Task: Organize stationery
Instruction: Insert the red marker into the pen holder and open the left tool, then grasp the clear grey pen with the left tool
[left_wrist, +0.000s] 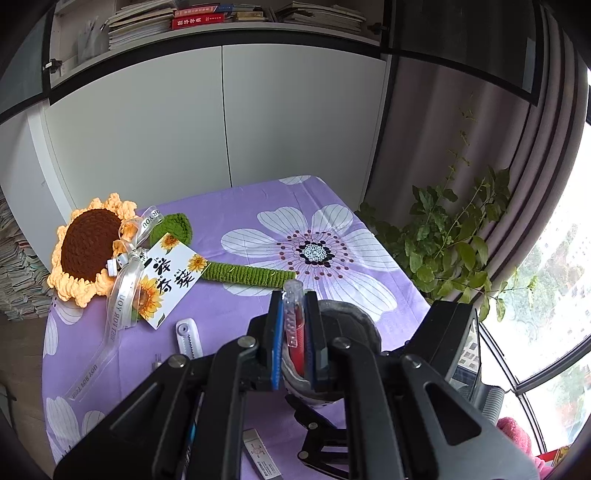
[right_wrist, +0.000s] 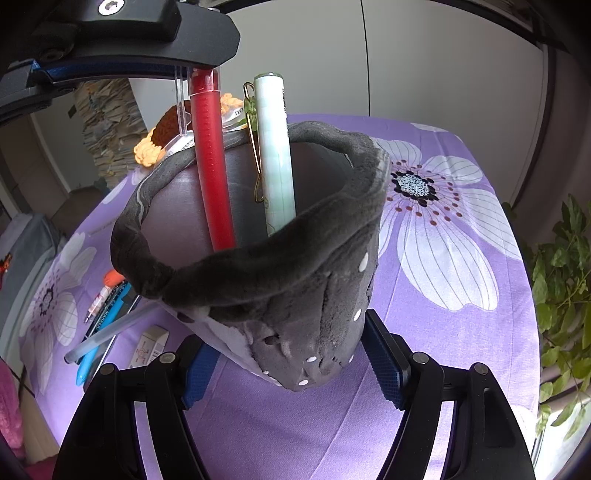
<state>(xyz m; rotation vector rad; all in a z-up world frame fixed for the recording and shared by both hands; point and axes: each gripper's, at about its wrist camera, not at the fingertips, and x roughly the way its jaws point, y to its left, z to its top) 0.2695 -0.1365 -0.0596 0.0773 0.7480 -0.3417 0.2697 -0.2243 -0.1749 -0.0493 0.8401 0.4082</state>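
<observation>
My left gripper is shut on a red pen with a clear cap and holds it upright, its lower end inside a grey plush pen pouch. In the right wrist view the red pen stands in the pouch beside a pale green pen with a gold clip. My right gripper is shut on the pouch's lower part and holds it tilted above the table. The left gripper's fingers show above the pouch.
A purple flowered tablecloth covers the table. A crochet sunflower with a card lies at the left. A white correction tape lies near it. Loose pens and an eraser lie left of the pouch. A plant stands right.
</observation>
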